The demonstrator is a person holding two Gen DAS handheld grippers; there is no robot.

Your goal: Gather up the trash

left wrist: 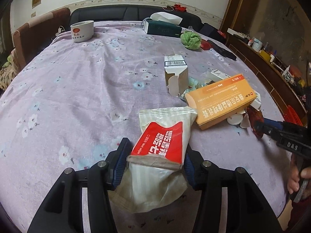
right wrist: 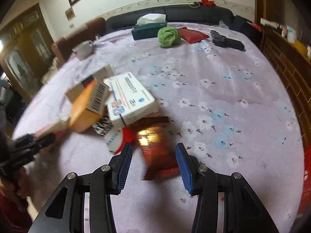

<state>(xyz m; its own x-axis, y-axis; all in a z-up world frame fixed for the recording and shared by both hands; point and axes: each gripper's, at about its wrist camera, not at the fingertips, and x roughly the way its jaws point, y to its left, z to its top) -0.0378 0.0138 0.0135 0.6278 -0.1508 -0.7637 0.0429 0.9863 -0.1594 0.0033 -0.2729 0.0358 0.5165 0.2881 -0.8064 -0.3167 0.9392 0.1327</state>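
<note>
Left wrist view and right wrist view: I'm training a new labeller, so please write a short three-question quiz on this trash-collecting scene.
1. Multiple choice: what sits between the left tongs?
A. the green cloth
B. the wet wipe packet
C. the orange box
2. True or false: the white cup lies tipped over in the trash pile.
3. Short answer: what colour is the wrapper between the right tongs?

Key:
1. B.
2. False. The white cup stands upright near the far edge, away from the pile.
3. Dark red.
</note>
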